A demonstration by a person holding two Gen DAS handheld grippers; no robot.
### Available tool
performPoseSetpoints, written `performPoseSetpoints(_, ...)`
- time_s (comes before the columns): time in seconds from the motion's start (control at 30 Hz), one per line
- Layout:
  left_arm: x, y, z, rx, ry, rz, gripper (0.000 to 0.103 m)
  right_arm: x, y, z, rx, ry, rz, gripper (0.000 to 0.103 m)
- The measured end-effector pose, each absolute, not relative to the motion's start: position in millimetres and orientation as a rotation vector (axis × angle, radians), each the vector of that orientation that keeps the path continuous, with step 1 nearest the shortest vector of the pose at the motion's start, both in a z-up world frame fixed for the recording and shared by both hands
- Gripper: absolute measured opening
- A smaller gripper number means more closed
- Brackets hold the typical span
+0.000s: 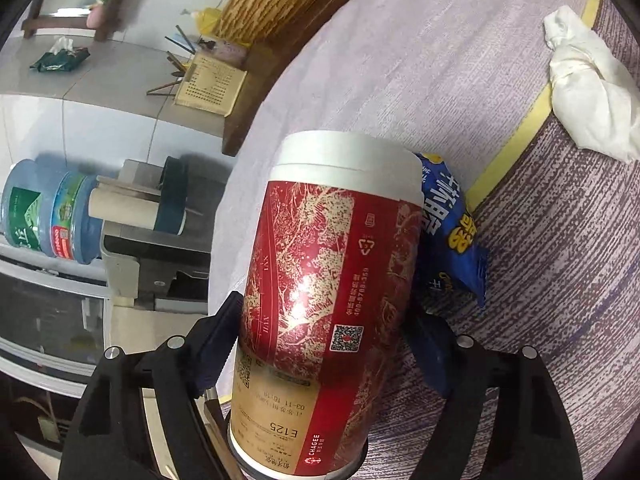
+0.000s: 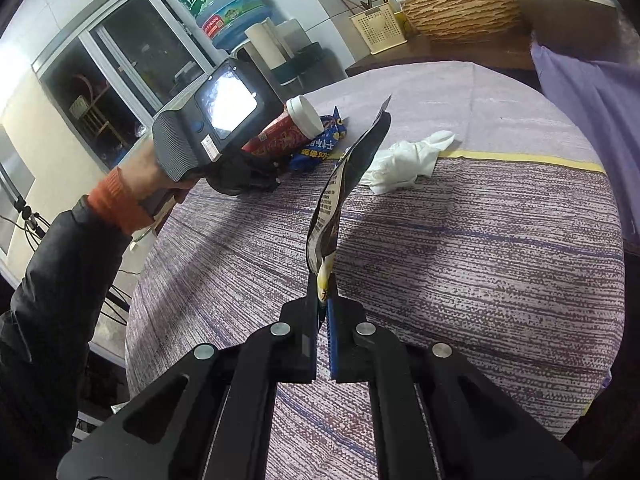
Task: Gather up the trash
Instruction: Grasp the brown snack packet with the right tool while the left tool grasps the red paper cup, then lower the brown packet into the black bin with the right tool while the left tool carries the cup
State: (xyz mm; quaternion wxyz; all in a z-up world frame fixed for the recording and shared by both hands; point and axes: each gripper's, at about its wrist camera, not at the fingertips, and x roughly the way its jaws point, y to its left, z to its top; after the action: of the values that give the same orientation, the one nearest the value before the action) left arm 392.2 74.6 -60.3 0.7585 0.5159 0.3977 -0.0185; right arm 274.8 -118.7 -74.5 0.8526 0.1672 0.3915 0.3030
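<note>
Black fingers of the left hand-held gripper (image 1: 320, 344) fill the bottom of the left wrist view, standing on either side of one red and gold paper cup (image 1: 332, 280) with a white lid. Whether the pads already press on the cup I cannot tell; the right finger's pad is largely hidden behind the cup's side. Its base is cut off by the frame's lower edge. Behind the cup, at centre right, lies one blue snack packet (image 1: 452, 236), partly covered by it. One crumpled white tissue (image 1: 588, 104) lies at upper right, well apart from the gripper, on the striped purple cloth of the round surface (image 1: 540, 280).

From the right wrist view, a person's left hand (image 2: 160, 184), in a dark sleeve with an orange cuff, holds the left tool at centre left, the cup lying tilted with its lid toward the frame's middle. At lower centre the right hand-held gripper (image 2: 324, 312) is closed on one dark printed snack wrapper (image 2: 340, 192), which stands up from the fingertips toward the upper centre; its print is too small to read. The tissue lies just right of the wrapper's upper part. Two blue water jugs (image 1: 48, 208) show at the left of the left wrist view.
</note>
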Motion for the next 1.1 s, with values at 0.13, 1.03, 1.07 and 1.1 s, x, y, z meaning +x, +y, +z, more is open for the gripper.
performPoseSetpoints(0.13, 377, 82, -46, 1.042, 0.802, -0.016, 0.076, 271, -122, -76, 0.357, 0.820, 0.633, 0.005)
performPoseSetpoints(1.03, 153, 71, 10, 0.290, 0.472, -0.163, 0.072, 193, -176, -58, 0.361, 0.676, 0.574, 0.005)
performPoseSetpoints(1.07, 148, 59, 9, 0.280, 0.464, -0.179, 0.072, 190, -180, -59, 0.364, 0.674, 0.566, 0.005)
performPoseSetpoints(1.1, 142, 50, 9, 0.276, 0.452, -0.185, 0.072, 186, -188, -60, 0.370, 0.670, 0.552, 0.005)
